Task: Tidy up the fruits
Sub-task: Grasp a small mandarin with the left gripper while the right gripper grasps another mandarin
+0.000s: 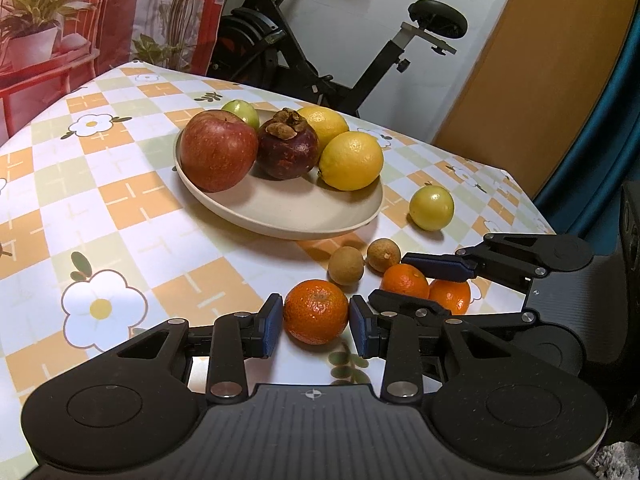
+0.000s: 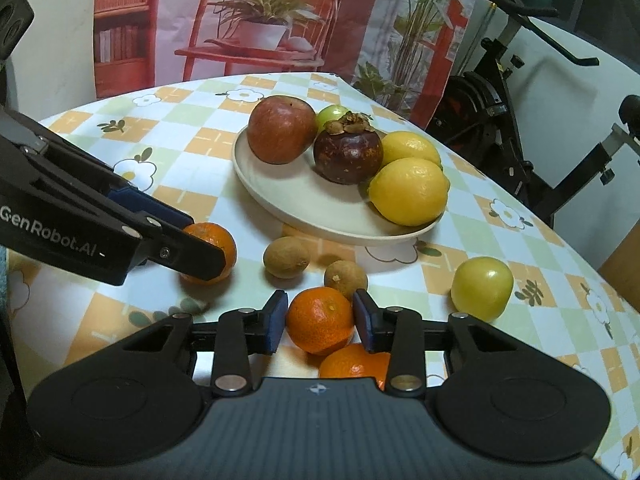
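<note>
My left gripper [image 1: 316, 310] is shut on a mandarin [image 1: 316, 320] resting on the checked tablecloth. My right gripper [image 2: 320, 304] is shut on a second mandarin [image 2: 320, 326], with a third mandarin [image 2: 352, 364] lying right behind it. Each gripper also shows in the other's view, the right gripper [image 1: 416, 286] beside the left one. A beige plate [image 1: 280, 228] holds a red apple [image 1: 218, 156], a mangosteen [image 1: 286, 148], two lemons [image 1: 352, 160] and a small green fruit [image 1: 242, 114].
Two brown longans [image 2: 286, 257] [image 2: 345, 280] lie between the grippers and the plate. A yellow-green round fruit [image 2: 482, 288] sits on the cloth to the right. An exercise bike [image 1: 360, 52] stands beyond the table's far edge, next to a printed backdrop [image 2: 260, 20].
</note>
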`<state>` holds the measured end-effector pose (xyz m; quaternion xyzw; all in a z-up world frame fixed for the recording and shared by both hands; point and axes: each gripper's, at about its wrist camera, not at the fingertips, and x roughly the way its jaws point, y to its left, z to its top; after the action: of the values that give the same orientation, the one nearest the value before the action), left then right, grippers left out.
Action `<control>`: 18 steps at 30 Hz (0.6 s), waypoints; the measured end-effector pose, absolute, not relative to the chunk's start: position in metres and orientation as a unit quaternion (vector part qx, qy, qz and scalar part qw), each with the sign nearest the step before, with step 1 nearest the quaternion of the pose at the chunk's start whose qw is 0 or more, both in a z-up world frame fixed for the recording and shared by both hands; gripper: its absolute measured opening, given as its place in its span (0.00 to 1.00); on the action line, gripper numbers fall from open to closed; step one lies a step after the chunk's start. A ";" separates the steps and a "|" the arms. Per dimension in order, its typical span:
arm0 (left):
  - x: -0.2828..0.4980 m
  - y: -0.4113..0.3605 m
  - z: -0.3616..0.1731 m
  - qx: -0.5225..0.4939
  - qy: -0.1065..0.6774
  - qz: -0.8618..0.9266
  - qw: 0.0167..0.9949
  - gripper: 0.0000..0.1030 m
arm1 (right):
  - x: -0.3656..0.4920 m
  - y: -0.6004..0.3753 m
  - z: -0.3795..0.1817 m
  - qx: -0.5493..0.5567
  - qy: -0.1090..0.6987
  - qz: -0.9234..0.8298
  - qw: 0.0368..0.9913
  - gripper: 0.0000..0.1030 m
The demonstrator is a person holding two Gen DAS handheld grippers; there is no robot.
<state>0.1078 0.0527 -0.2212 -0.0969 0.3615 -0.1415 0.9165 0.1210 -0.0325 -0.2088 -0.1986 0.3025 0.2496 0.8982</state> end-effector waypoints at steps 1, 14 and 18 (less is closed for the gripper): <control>0.108 0.053 -0.221 -0.097 0.362 -0.142 0.916 0.37 | 0.121 -0.033 -0.209 -0.197 0.303 0.249 0.899 0.38; 0.107 0.052 -0.220 -0.093 0.357 -0.138 0.919 0.37 | 0.110 -0.037 -0.205 -0.162 0.286 0.248 0.911 0.37; 0.105 0.052 -0.218 -0.089 0.353 -0.138 0.921 0.37 | 0.110 -0.040 -0.204 -0.151 0.284 0.245 0.915 0.37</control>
<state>0.1051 0.0516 -0.2181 -0.0891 0.3533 -0.1378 0.9210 0.1101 -0.0405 -0.2045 -0.1508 0.2840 0.2453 0.9146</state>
